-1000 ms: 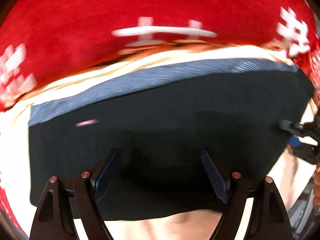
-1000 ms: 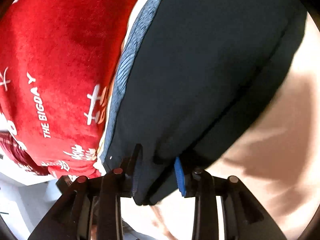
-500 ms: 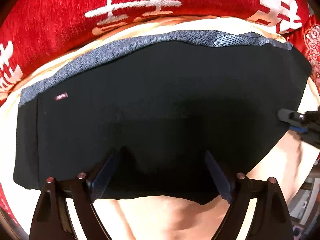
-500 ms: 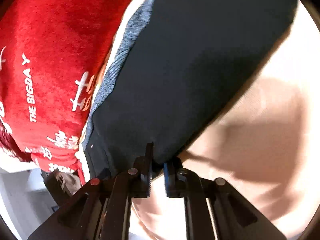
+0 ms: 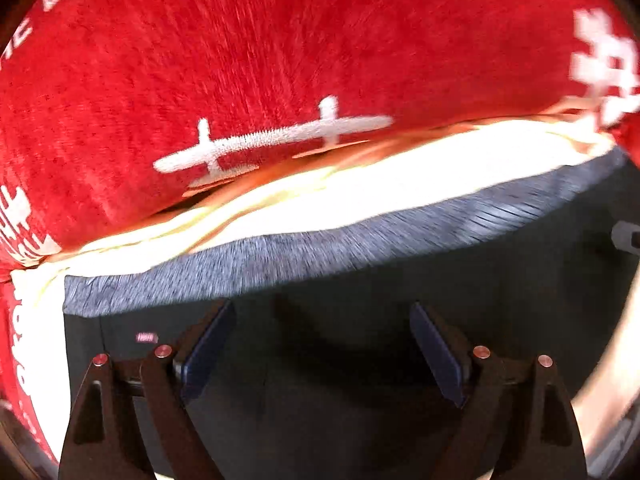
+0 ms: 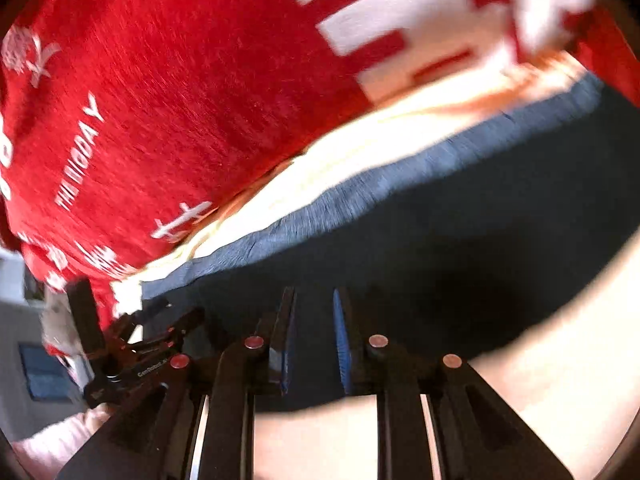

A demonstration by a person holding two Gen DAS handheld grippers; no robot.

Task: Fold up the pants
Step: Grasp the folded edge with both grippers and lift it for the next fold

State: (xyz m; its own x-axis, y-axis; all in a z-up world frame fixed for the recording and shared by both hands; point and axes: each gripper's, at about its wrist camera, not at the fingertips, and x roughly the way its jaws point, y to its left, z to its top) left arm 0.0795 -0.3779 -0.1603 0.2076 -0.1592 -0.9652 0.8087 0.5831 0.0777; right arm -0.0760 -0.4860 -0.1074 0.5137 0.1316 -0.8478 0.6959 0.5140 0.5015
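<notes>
Dark pants [image 5: 360, 288] with a grey-blue waistband [image 5: 360, 240] lie flat on a cream sheet [image 5: 360, 188]. My left gripper [image 5: 322, 306] hovers over them near the waistband, open wide with nothing between its pads. A small pink label [image 5: 146, 337] sits by its left finger. In the right wrist view the pants [image 6: 460, 248] spread beyond my right gripper [image 6: 313, 294]. Its jaws are opening, a narrow gap apart. Dark cloth shows behind the gap and the pads are not pressing on it. The left gripper [image 6: 168, 316] shows at the left. The right gripper's tip [image 5: 626, 236] shows at the right edge.
A red plush blanket [image 5: 280, 60] with white lettering lies just beyond the waistband and fills the far side [image 6: 180, 100]. Bare cream sheet [image 6: 540, 380] runs along the near edge of the pants. At the far left is the room beyond the bed, with a blue object [image 6: 44, 372].
The left gripper swung over the pants and now sits nearer the waistband. The right gripper closed on the pants' edge, then rolled, rose and parted its jaws slightly.
</notes>
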